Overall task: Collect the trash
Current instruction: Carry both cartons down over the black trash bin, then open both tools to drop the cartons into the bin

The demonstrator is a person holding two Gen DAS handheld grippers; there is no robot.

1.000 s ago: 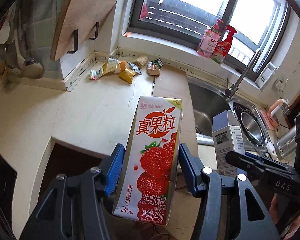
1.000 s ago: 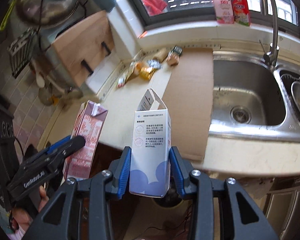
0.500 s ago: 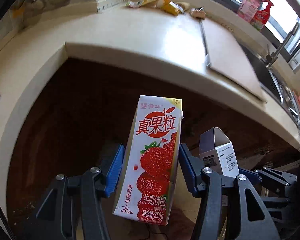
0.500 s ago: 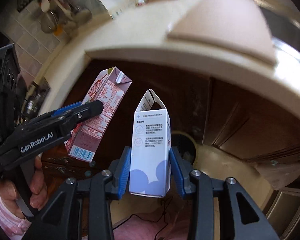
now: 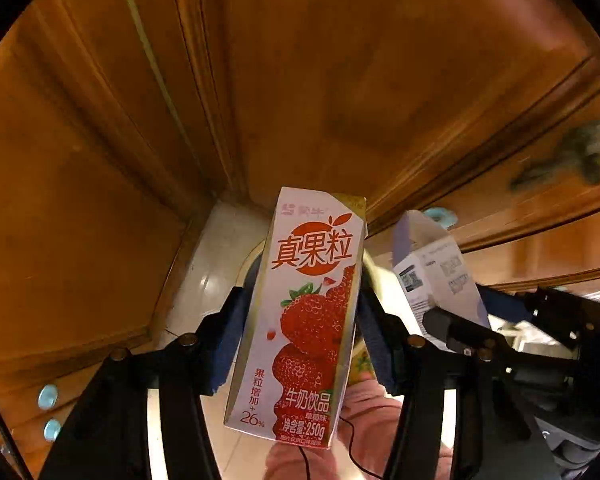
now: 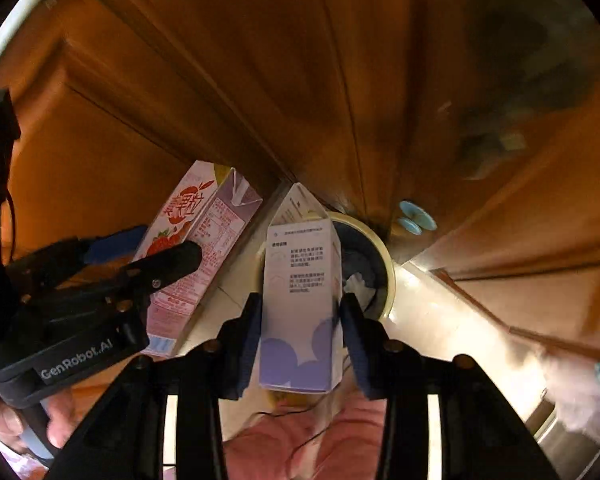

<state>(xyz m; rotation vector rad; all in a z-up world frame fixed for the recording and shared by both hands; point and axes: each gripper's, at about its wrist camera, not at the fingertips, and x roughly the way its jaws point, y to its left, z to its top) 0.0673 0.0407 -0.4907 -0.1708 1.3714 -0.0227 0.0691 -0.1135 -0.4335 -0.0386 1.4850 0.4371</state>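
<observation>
My left gripper (image 5: 300,320) is shut on a pink strawberry milk carton (image 5: 304,312), held upright above the floor. It also shows in the right wrist view (image 6: 196,240). My right gripper (image 6: 300,320) is shut on a white and purple carton (image 6: 300,304) with an opened top, which also shows in the left wrist view (image 5: 436,272). Both cartons hang above a round bin (image 6: 380,264) with a pale yellow rim and dark liner on the floor. The bin is mostly hidden behind the cartons.
Brown wooden cabinet doors (image 5: 340,80) rise close behind the bin and fill most of both views. Pale floor tiles (image 5: 208,264) lie around the bin. Light blue round door bumpers (image 6: 414,216) sit on the cabinet near the bin.
Both grippers have swung down from the countertop to the floor by the cabinets, each still holding its carton. The bin now lies right under the cartons.
</observation>
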